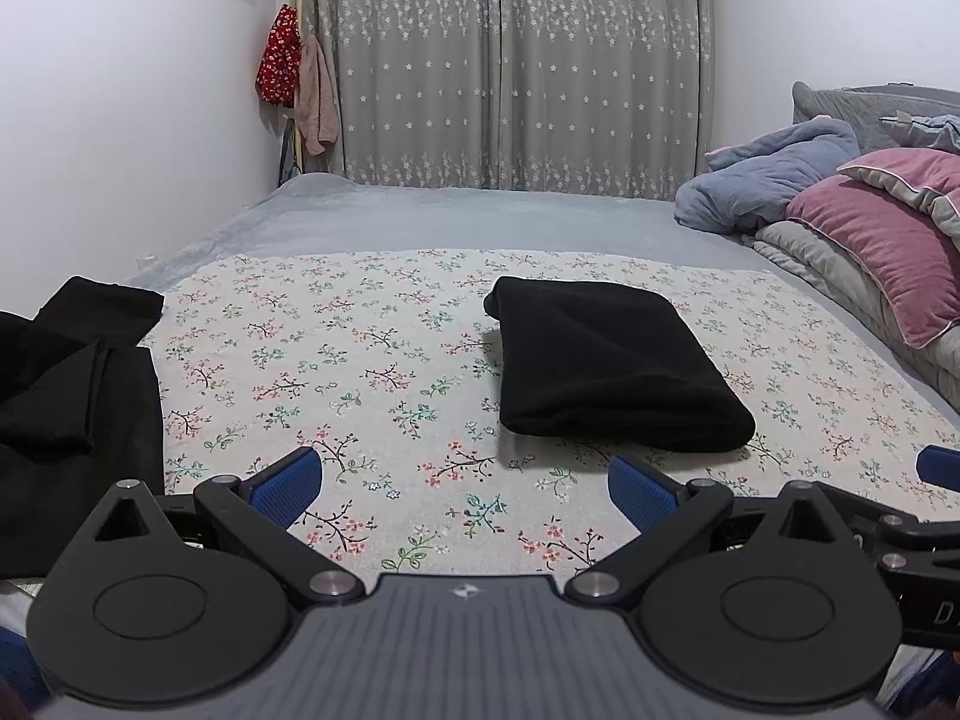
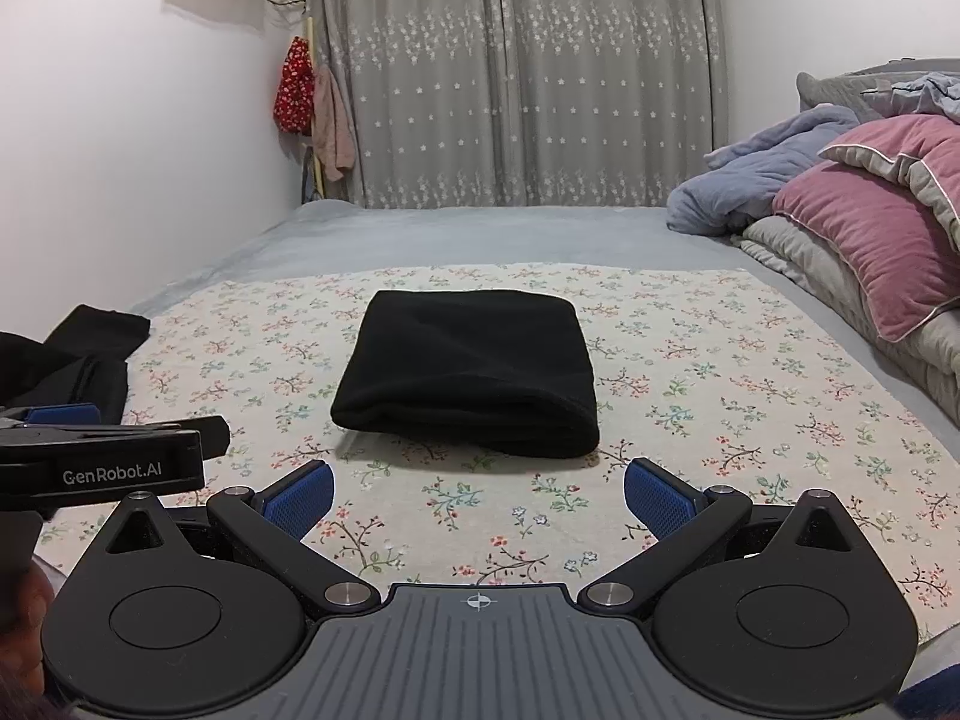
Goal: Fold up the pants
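Black pants (image 1: 612, 366) lie folded into a compact rectangle on the floral sheet (image 1: 360, 360); they also show in the right wrist view (image 2: 474, 372), straight ahead. My left gripper (image 1: 465, 477) is open and empty, hovering over the sheet to the near left of the pants. My right gripper (image 2: 477, 489) is open and empty, just short of the pants' near edge. The left gripper's body (image 2: 102, 468) shows at the left of the right wrist view.
A loose heap of black clothes (image 1: 66, 402) lies at the left edge of the bed. Pink pillows (image 1: 888, 252) and a blue blanket (image 1: 774, 180) are piled at the right. Grey curtains (image 1: 516, 72) and a white wall stand behind.
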Motion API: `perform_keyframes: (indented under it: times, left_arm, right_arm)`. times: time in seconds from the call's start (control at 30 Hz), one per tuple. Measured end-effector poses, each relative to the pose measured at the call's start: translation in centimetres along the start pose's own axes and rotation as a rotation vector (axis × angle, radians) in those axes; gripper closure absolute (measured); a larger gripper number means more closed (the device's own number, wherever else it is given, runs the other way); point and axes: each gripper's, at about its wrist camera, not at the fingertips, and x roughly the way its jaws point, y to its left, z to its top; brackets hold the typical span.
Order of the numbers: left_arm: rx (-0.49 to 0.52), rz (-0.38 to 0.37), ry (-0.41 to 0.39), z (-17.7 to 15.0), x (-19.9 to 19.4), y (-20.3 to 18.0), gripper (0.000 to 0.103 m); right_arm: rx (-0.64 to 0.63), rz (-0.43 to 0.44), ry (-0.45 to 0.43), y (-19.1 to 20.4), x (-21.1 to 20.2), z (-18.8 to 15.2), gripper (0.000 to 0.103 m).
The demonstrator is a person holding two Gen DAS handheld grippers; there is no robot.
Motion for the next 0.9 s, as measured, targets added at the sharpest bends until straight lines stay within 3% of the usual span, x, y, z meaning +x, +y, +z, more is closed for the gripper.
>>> perform_keyframes:
  times: [0.9]
  left_arm:
    - [0.028, -0.027, -0.006, -0.23, -0.17, -0.67, 0.000]
  right_arm:
    - [-0.019, 0.009, 0.002, -0.12, 0.15, -0.13, 0.000]
